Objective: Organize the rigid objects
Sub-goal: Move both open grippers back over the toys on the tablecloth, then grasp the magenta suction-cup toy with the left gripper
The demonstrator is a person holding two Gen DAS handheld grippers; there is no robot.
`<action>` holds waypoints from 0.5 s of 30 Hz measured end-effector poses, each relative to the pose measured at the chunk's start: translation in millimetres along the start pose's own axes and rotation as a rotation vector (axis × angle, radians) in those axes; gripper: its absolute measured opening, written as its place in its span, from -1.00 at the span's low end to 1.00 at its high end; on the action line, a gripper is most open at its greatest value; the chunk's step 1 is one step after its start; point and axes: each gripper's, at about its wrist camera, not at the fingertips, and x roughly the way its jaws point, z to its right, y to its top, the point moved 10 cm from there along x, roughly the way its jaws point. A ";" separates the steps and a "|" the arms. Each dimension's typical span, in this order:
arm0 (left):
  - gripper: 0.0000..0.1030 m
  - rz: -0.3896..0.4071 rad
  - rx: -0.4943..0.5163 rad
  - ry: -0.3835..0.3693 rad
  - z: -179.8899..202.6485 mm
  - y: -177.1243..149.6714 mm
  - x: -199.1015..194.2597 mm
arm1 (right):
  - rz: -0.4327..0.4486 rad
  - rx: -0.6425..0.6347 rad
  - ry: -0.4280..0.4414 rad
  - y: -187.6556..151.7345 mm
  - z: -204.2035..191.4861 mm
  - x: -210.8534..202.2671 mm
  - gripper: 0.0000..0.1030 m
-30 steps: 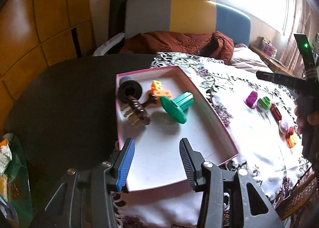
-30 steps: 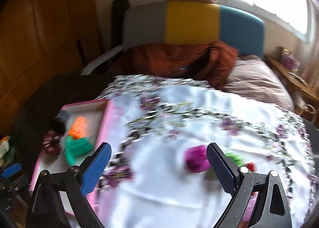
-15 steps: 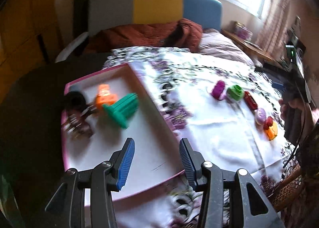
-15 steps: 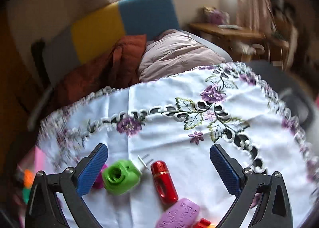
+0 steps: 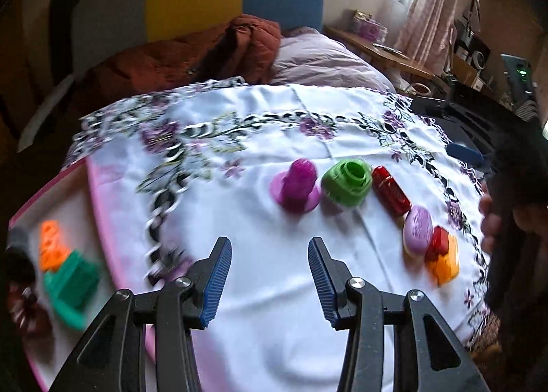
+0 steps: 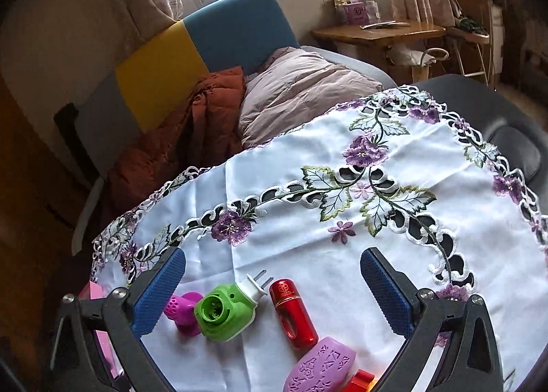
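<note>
Blue-padded jaws on both tools stand wide apart and hold nothing, touching nothing. The right gripper (image 6: pixel 272 284) hangs low over the near right part of the surface, straddling a tight row of small things on the white embroidered cloth (image 6: pixel 342 166): a lilac oval case (image 6: pixel 320 369) nearest, then a red cylinder (image 6: pixel 293 313), a green plug-in device (image 6: pixel 224 311) with its prongs pointing away, and a magenta piece (image 6: pixel 183 311) beside it. Here lies the risk, as I judge it: these sit so close, some touching, that jaws closing on one could nudge its neighbour or pinch two at once, and the round red cylinder could roll off across the cloth. The loose cloth itself might drag and bunch under a finger.

The left gripper (image 5: pixel 270 277) hovers over bare cloth near the front edge, with the magenta piece and green device just beyond it, and an orange block (image 5: pixel 443 263) toward the right edge. At the left edge, the pink tray (image 5: pixel 99 220) already holds a teal piece (image 5: pixel 72 284) and an orange toy (image 5: pixel 51 248); that view is blurred, so a hasty reach could miss.
</note>
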 end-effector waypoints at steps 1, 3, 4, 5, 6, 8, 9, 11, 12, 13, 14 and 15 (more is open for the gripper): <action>-0.09 -0.006 0.005 -0.006 2.9 3.6 6.4 | 0.000 0.003 0.001 0.4 0.4 0.0 1.00; -0.09 -0.013 0.016 -0.016 9.9 12.5 19.5 | 0.001 0.013 0.008 1.5 1.2 -0.5 1.00; -0.09 -0.015 0.020 -0.020 12.6 16.3 24.6 | 0.002 0.018 0.013 2.3 1.3 -1.0 1.00; -0.09 -0.017 0.025 -0.027 16.1 20.2 30.6 | 0.002 0.022 0.015 2.6 1.7 -1.2 1.00; -0.09 -0.018 0.028 -0.031 18.8 23.3 35.2 | 0.001 0.027 0.018 2.8 1.9 -1.3 1.00; -0.09 -0.019 0.040 -0.038 24.9 29.9 43.9 | -0.007 0.038 0.031 2.4 1.5 -0.2 1.00; -0.08 -0.015 0.052 -0.041 29.3 33.7 48.9 | -0.010 0.040 0.034 2.5 1.6 0.2 1.00; -0.08 -0.012 0.060 -0.038 32.5 38.9 57.4 | -0.011 0.041 0.042 2.7 0.3 0.3 1.00; -0.08 -0.015 0.051 -0.044 33.0 41.3 62.7 | -0.010 0.039 0.045 2.8 -0.4 0.0 1.00; -0.08 -0.017 0.043 -0.047 33.0 43.8 67.1 | -0.009 0.037 0.048 2.8 -1.3 -0.2 1.00; -0.08 -0.018 0.035 -0.046 32.6 46.1 71.5 | -0.008 0.035 0.051 2.9 -2.2 -0.2 1.00; -0.08 -0.016 0.031 -0.048 32.6 49.0 76.9 | -0.008 0.034 0.053 3.0 -2.7 -0.2 1.00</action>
